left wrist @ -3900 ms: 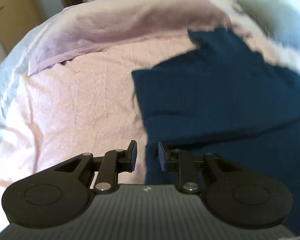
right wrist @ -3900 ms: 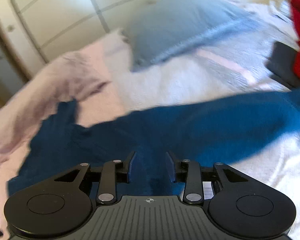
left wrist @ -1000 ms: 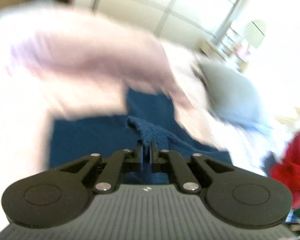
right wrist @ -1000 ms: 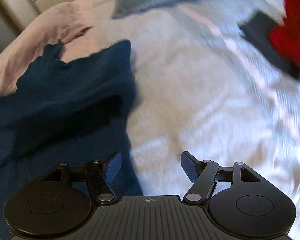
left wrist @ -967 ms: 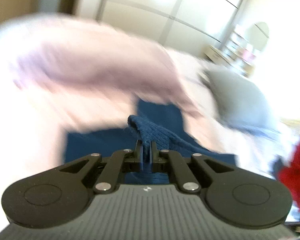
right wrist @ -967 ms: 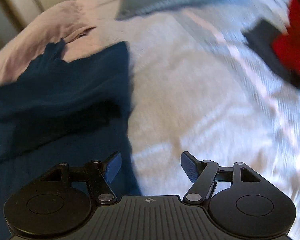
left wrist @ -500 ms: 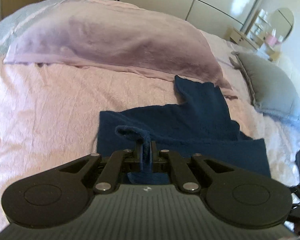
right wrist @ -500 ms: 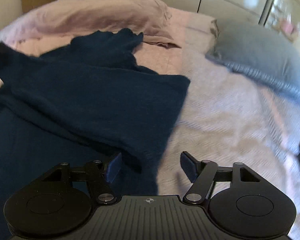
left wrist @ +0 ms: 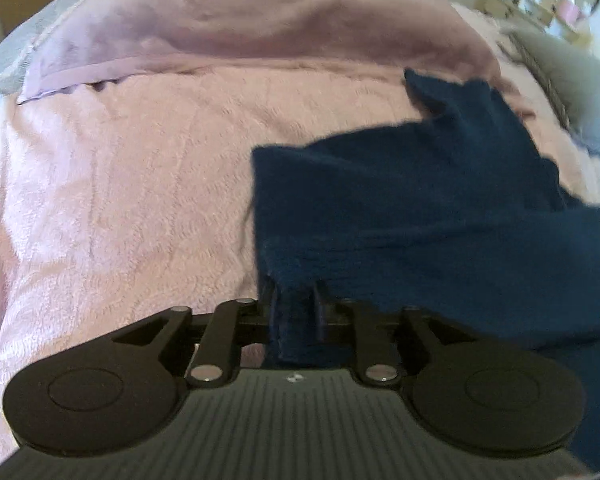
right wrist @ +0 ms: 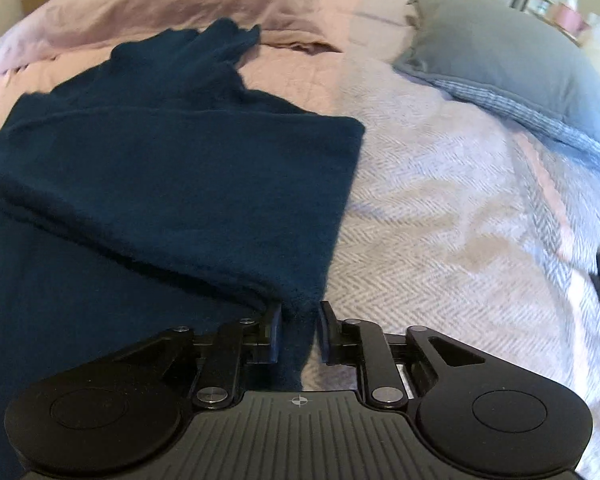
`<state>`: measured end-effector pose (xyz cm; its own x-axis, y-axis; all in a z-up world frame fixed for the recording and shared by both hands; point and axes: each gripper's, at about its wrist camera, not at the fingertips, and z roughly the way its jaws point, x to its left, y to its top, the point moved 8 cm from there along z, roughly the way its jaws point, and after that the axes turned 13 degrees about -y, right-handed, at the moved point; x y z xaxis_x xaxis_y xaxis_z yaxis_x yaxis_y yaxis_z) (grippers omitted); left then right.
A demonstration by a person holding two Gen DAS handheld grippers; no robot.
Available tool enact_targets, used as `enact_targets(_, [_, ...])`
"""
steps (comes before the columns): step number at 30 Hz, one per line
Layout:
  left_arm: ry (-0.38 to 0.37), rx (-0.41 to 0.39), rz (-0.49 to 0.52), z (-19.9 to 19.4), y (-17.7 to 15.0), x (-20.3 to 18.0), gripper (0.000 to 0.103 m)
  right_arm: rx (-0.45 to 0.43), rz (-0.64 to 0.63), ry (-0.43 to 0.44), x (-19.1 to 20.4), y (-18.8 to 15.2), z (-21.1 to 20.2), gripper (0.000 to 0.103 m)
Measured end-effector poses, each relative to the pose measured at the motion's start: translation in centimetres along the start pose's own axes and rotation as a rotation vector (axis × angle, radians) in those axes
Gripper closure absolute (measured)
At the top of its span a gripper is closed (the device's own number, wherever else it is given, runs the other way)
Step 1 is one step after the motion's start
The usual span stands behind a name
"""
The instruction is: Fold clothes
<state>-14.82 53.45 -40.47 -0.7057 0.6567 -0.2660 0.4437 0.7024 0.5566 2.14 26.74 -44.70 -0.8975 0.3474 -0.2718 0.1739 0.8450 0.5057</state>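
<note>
While sweater (left wrist: 440, 216) lies half-folded on bed (left wrist: 120, 200), my left claw (left wrist: 296, 308) just easing open, fabric between jaws; right claw (right wrist: 300, 330) closing round its edge. More folds left, I reckon.

The sweater (right wrist: 172, 168) lies on the bed (right wrist: 440, 220), pillow (right wrist: 500, 64) behind to its right.

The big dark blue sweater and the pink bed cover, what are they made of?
The dark blue knitted sweater looks like soft wool or acrylic knit: fuzzy, matte, faintly ribbed. The pale pink bed cover looks like plush fleece or chenille, with a nubbly, slightly shiny pile.
</note>
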Motion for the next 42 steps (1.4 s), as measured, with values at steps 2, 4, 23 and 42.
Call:
enact_targets(2, [0.009, -0.023, -0.033, -1.0, 0.5, 0.5, 0.085, 0.021, -0.007, 0.032, -0.3, 0.1, -0.5, 0.064])
enact_targets(4, [0.001, -0.036, -0.087, -1.8, 0.9, 1.3, 0.085, 0.023, 0.0, 0.056, -0.7, 0.4, -1.2, 0.06])
enact_targets(23, [-0.078, -0.02, 0.057, 0.0, 0.0, -2.4, 0.093, -0.024, 0.125, 0.103, 2.3, 2.8, 1.3, 0.06])
enact_targets(42, [-0.17, 0.063, 0.02, 6.5, 12.0, -3.3, 0.07, 0.064, 0.269, 0.29, -1.8, 16.2, 8.7, 0.06])
